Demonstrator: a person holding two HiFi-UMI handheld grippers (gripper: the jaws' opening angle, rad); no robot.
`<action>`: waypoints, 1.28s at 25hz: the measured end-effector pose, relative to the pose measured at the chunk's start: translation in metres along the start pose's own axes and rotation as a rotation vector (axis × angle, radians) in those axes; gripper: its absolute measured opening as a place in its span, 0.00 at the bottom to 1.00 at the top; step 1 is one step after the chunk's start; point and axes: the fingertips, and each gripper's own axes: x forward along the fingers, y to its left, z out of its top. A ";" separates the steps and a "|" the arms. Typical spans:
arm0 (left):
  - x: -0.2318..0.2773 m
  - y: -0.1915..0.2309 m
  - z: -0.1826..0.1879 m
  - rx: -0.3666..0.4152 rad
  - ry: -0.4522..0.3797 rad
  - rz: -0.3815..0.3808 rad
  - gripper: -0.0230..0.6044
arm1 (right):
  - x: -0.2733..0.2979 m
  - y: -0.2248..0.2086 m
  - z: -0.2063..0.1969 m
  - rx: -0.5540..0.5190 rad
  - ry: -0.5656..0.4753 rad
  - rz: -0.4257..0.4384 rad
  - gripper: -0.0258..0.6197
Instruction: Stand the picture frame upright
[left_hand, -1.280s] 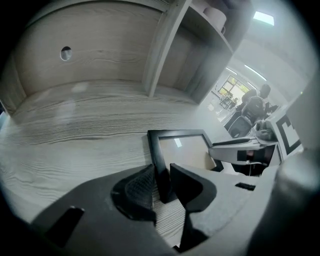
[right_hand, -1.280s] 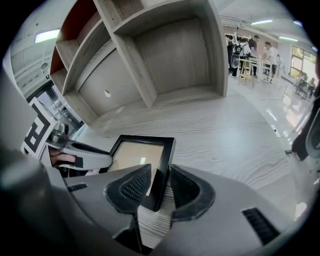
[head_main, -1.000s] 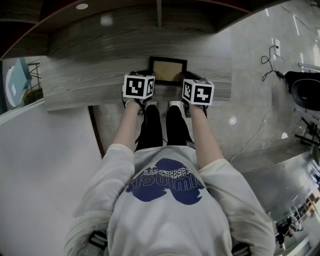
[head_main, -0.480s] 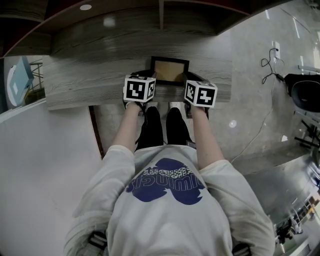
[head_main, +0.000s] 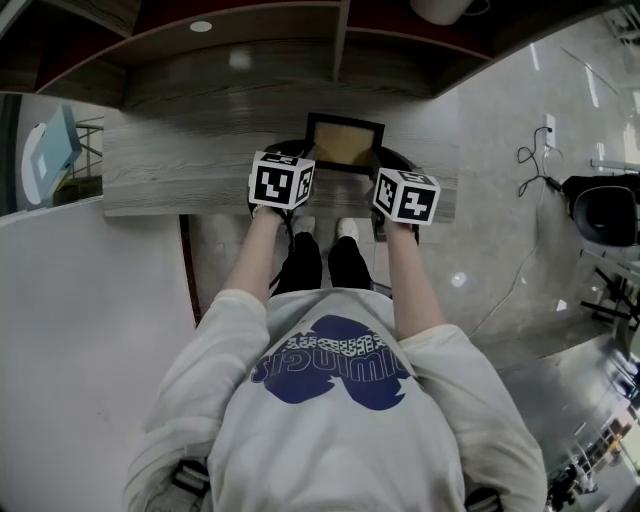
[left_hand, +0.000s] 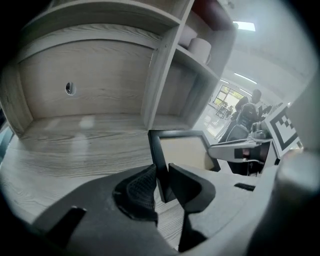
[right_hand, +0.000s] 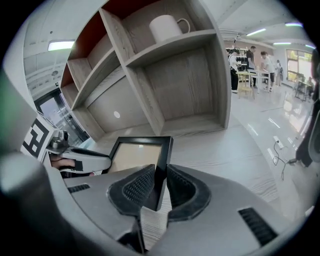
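A black picture frame with a plain tan insert is held between my two grippers over the grey wooden desktop. My left gripper is shut on the frame's left side bar. My right gripper is shut on its right side bar. The frame leans back with its face turned up toward me, and its lower corners show just above the wood. In the head view the marker cubes hide the jaws and the frame's lower edge.
Behind the frame rises a shelf unit with an upright divider and open compartments. A white mug stands on an upper shelf. A cable hole is in the back panel. The desk's front edge runs just before my legs; cables lie on the floor at right.
The frame and both grippers have shifted slightly to the right and away from me. Both grips on the side bars stay as they were.
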 end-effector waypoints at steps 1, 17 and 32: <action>-0.003 0.000 0.004 0.003 -0.014 0.004 0.17 | -0.002 0.002 0.005 -0.010 -0.012 0.002 0.15; -0.023 0.017 0.062 0.088 -0.235 0.059 0.17 | -0.005 0.021 0.072 -0.171 -0.247 0.008 0.15; -0.013 0.033 0.088 0.181 -0.415 0.123 0.17 | 0.018 0.019 0.100 -0.221 -0.398 0.023 0.15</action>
